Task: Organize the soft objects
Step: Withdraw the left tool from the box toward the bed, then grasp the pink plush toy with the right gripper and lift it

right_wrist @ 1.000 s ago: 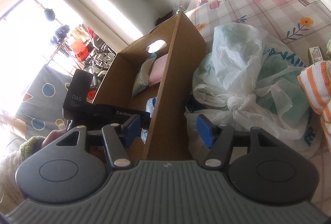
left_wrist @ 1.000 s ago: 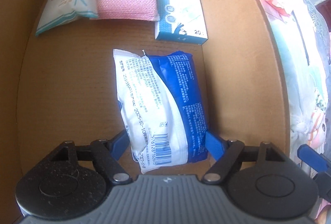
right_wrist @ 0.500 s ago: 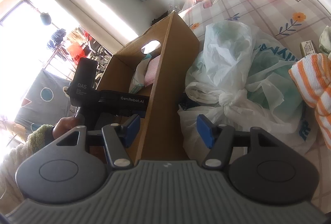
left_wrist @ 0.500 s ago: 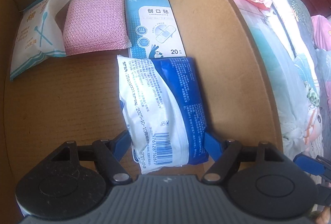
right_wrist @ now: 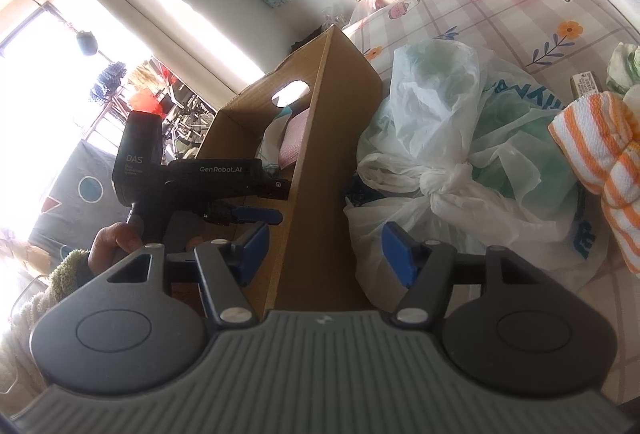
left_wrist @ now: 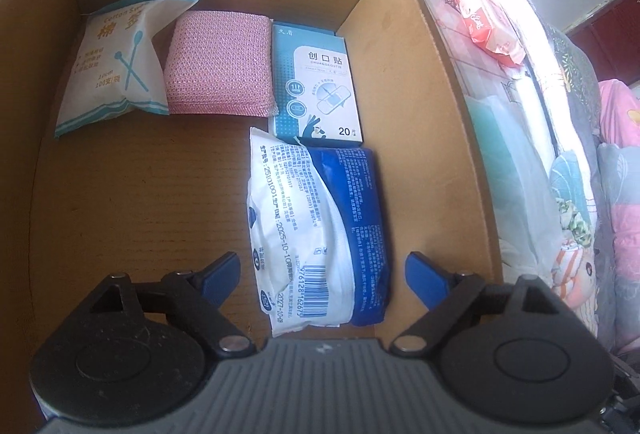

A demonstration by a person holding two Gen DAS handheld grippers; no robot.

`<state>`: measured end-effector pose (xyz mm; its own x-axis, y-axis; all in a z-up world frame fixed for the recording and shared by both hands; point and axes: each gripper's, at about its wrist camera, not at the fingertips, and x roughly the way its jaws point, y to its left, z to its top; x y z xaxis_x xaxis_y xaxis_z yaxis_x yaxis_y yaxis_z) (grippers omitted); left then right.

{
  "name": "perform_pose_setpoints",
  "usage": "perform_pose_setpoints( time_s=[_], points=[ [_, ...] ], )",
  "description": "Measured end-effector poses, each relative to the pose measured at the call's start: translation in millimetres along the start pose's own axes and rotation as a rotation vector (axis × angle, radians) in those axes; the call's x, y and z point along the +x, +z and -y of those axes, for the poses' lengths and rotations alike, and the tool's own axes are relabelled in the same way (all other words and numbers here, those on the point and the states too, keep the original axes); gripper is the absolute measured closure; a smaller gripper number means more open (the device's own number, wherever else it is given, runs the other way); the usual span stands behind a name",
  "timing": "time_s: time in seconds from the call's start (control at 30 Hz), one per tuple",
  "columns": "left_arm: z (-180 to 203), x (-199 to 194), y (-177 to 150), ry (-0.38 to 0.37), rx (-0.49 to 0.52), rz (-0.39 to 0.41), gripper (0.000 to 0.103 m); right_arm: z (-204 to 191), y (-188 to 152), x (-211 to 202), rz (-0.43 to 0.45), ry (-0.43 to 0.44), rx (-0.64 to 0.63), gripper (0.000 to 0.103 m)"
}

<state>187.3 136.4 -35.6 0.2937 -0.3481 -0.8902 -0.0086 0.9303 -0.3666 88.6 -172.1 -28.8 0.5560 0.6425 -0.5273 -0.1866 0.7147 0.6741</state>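
Left gripper (left_wrist: 323, 274) above box (left_wrist: 420, 81) floor, jaws spread and just opened wider, blue pads clear of tissue pack (left_wrist: 316, 230) on both sides. Pack flat between the fingers, reaching ahead to touch plaster box (left_wrist: 316, 85). Farther ahead, to the left: pink sponge (left_wrist: 220, 65), swab bag (left_wrist: 116, 61). Right gripper (right_wrist: 324, 254) half spread, straddling box wall (right_wrist: 320, 153), gripping nothing.

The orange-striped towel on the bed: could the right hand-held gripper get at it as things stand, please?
Probably yes. The right hand-held gripper is open and empty, and the orange-striped towel lies uncovered beside the knotted plastic bag. Only the cardboard box wall between its fingers needs clearing first.
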Motion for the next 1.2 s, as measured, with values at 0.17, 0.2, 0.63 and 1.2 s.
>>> perform_pose_setpoints(
  time_s=[0.17, 0.2, 0.63, 1.2],
  points=[
    [9, -28, -5, 0.011, -0.038, 0.077, 0.013, 7, -4, -12, 0.039, 0.018, 0.013, 0.040],
    [11, -38, -8, 0.014, -0.039, 0.102, 0.013, 9, -5, -15, 0.050, 0.019, 0.017, 0.040],
    [135, -96, -91, -0.100, 0.124, 0.430, 0.006, 80, -8, -114, 0.348, -0.089, 0.103, 0.039],
    [294, 66, -166, -0.178, 0.566, 0.391, 0.018, 198, 15, -177, 0.368, -0.331, 0.208, 0.036]
  ],
)
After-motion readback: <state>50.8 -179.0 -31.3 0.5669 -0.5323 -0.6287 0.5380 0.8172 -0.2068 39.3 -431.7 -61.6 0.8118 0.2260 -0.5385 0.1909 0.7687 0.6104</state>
